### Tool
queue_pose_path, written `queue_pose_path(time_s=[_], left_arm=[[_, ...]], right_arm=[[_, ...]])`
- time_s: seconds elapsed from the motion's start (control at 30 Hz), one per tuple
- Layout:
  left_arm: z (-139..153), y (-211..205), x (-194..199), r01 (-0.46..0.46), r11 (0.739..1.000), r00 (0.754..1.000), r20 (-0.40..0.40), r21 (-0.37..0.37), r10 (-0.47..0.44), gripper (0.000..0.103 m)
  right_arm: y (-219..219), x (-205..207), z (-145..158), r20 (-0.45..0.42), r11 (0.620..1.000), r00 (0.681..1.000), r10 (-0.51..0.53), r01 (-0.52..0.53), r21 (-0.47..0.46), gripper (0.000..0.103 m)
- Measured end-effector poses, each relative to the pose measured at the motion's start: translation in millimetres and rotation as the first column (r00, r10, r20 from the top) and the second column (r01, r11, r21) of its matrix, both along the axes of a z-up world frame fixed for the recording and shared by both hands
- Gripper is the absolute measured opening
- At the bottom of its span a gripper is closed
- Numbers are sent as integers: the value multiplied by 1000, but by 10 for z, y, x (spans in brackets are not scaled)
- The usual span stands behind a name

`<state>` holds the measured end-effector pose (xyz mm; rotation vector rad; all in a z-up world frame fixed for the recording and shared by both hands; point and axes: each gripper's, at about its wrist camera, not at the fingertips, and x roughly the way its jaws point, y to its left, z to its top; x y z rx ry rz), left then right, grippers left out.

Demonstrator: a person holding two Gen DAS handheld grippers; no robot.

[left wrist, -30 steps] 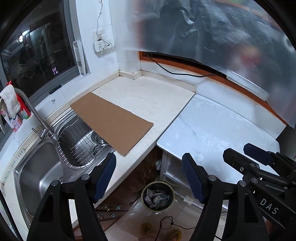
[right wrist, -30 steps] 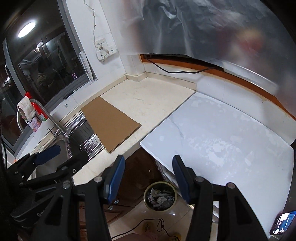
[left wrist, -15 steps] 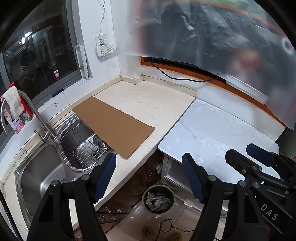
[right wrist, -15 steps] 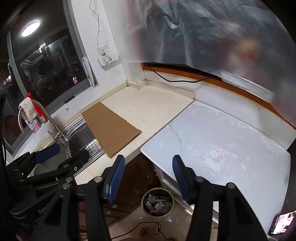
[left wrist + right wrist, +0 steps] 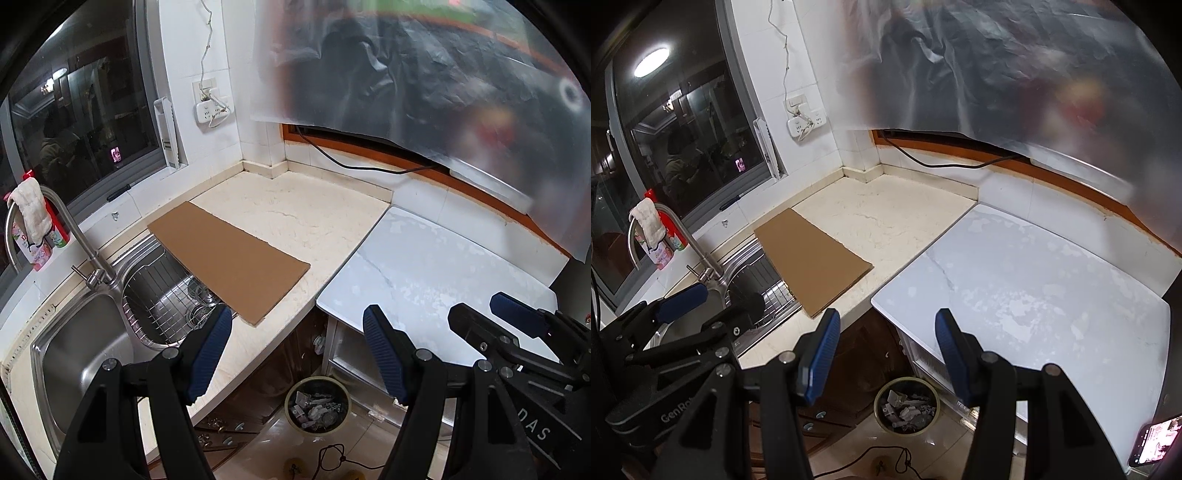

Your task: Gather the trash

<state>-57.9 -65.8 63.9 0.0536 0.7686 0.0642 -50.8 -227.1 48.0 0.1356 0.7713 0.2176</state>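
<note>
Trash fills a round bin (image 5: pixel 317 405) on the floor, seen below and between the jaws of both tongs; the bits inside look like crumpled grey and white scraps, though they are too small to make out for sure. The left gripper (image 5: pixel 297 356) hangs with its blue pads spread wide and nothing between them. The right gripper (image 5: pixel 884 356) is likewise released, its pads apart and empty, held just beside the left one at the counter's edge. Each tool shows in the other's view: the right one at the lower right of the left view, the left one at the lower left of the right view.

Beyond the fingertips a flat piece of cardboard (image 5: pixel 229 258) lies on the beige countertop (image 5: pixel 306 218), one end overhanging the wire rack (image 5: pixel 166 302) in the steel sink (image 5: pixel 74 347). A faucet (image 5: pixel 74 236) with a white cloth (image 5: pixel 31 208) draped on it stands behind the sink. To the right of the counter sits a white slab (image 5: pixel 1027 291), a phone (image 5: pixel 1154 439) at its near corner. A translucent plastic sheet (image 5: pixel 424 74) hangs over the back wall, a power strip (image 5: pixel 212 110) left of it
</note>
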Motion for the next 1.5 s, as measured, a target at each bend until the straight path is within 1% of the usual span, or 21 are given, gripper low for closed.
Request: queue_pose_path(time_s=[0.47,1.5], left_arm=[[21,-7,-41,-26,1000,999,20,-5,26,72],[-8,43,-64,-33,999,999,21,-6,34,72]], right_arm=[[10,3,34,22,1000,1000,6,-6,0,54],[90,17,-13,9,1000,1000,1,-1,9,54]])
